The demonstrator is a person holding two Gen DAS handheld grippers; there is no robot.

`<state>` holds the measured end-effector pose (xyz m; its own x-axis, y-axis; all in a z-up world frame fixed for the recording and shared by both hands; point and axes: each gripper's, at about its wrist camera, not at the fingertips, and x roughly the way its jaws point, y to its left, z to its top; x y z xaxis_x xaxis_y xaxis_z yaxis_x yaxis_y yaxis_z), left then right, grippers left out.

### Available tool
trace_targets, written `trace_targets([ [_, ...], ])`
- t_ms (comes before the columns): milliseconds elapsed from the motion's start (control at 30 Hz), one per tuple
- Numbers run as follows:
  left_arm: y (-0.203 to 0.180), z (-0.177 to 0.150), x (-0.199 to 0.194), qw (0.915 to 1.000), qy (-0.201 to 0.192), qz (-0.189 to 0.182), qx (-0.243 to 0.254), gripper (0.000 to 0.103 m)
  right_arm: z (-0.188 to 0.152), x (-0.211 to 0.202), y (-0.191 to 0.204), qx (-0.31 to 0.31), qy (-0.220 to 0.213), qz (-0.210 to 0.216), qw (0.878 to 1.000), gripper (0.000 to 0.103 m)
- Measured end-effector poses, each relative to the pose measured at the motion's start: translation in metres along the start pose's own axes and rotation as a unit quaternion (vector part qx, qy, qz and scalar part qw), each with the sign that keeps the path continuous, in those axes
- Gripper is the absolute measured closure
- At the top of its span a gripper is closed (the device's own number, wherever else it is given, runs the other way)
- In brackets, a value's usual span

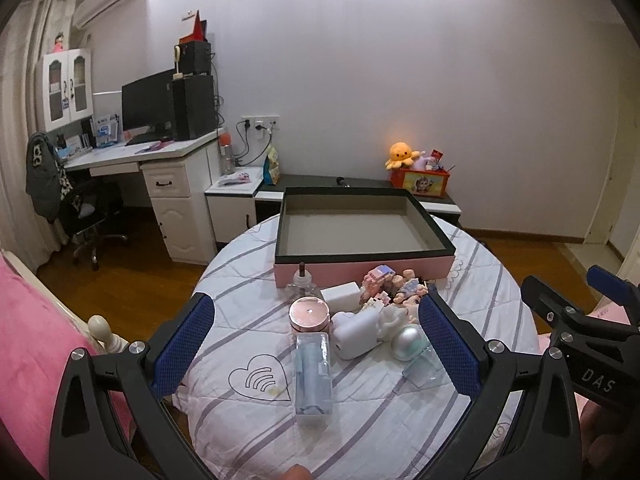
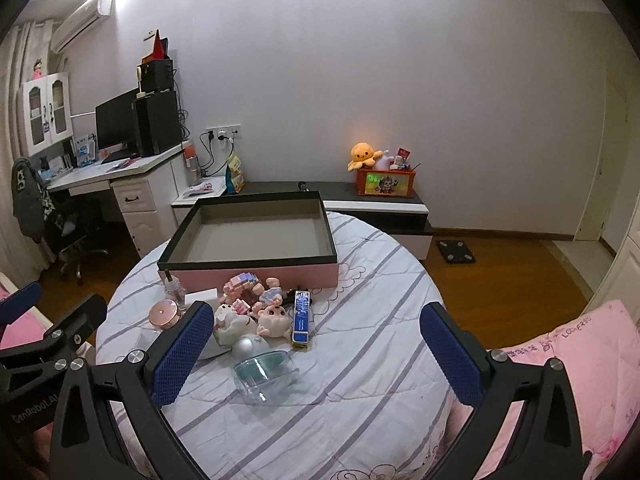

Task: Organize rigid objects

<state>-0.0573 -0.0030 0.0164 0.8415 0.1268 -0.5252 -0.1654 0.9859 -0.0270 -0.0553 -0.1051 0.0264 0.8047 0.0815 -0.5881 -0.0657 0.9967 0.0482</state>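
Bedroom conditions: a round table [image 1: 240, 360] under a striped white cloth stood in front of a low cabinet and a plain wall, with a desk and monitor off to one side. An open box [image 1: 360, 240] with pink sides and a dark rim sat on the table and was the reference point for all items; its interior held nothing visible.

Just in front of the box lay a tight cluster of objects. Noted against the box's front wall: a small glass bottle [image 1: 303, 283], a white block [image 1: 341, 295] and several pink toy figures [image 2: 256, 292]. Slightly further from the box: a round pink jar [image 1: 310, 314], a white figurine [image 1: 356, 334], a silver ball [image 1: 408, 342], a clear cup [image 2: 266, 374] on its side, and a blue stick-shaped package [image 2: 301, 318]. Furthest from the box lay a long clear case [image 1: 314, 378].

The left gripper [image 1: 316, 356] was spread wide, empty, above the clear case. The right gripper [image 2: 316, 356] was likewise spread wide, holding nothing, over bare cloth beside the cluster.
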Motion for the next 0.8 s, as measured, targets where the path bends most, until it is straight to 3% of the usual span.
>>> trace_targets([
  [800, 0.0, -0.0061, 0.0071, 0.9998, 0.006, 0.019, -0.001, 0.0, -0.0001, 0.0082, -0.0017, 0.003, 0.004, 0.011, 1.0, 0.0],
])
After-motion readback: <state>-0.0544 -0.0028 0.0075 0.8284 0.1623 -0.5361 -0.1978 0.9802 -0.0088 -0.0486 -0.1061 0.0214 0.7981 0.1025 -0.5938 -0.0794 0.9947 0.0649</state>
